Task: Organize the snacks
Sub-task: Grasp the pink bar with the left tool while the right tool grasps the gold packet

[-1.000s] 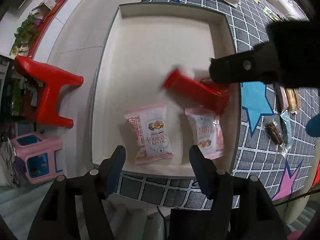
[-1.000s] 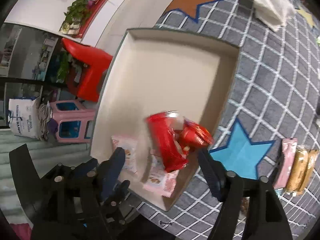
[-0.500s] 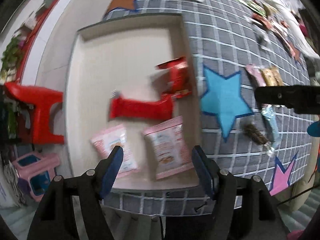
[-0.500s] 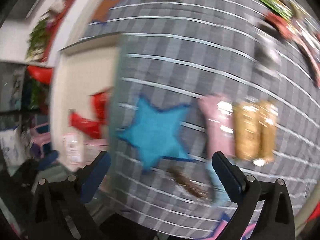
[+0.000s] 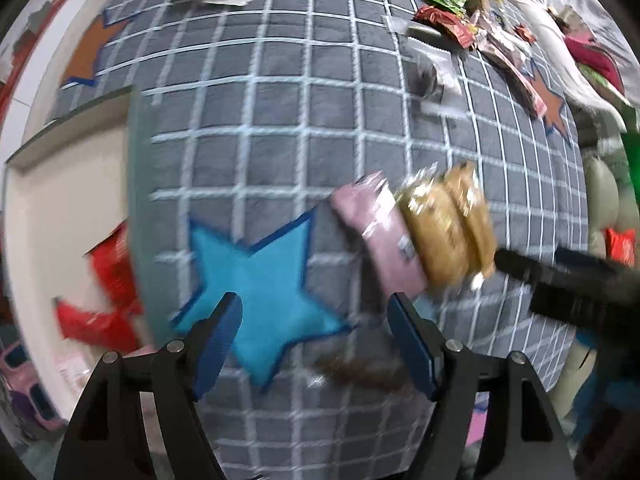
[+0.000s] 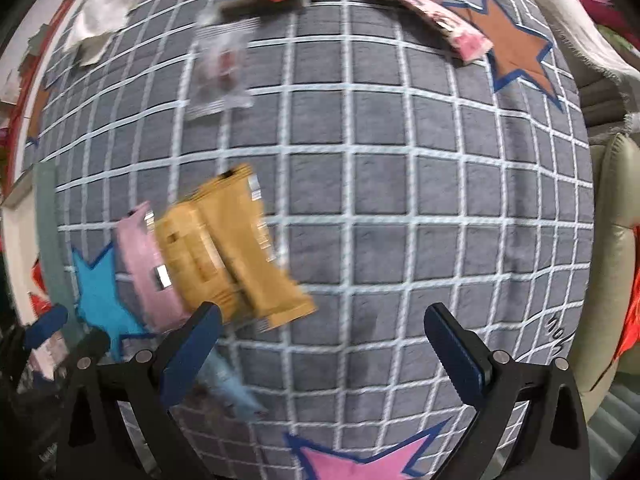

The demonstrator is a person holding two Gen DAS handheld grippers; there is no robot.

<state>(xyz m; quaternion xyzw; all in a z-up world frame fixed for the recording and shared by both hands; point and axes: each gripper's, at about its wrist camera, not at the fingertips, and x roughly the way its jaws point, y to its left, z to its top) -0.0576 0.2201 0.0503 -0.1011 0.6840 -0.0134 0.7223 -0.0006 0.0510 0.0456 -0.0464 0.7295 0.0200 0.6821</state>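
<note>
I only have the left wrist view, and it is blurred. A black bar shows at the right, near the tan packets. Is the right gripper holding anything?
Observer: No. The right gripper is wide open, with only the grey mat showing in its gap.
Operator: Where are the tan packets relative to it?
Observer: The two tan packets overlap on the mat, off to the left of its left finger and outside the gap.
Operator: Is anything else close to that finger?
Observer: A pale blue packet lies right by it, too blurred to read.
</note>
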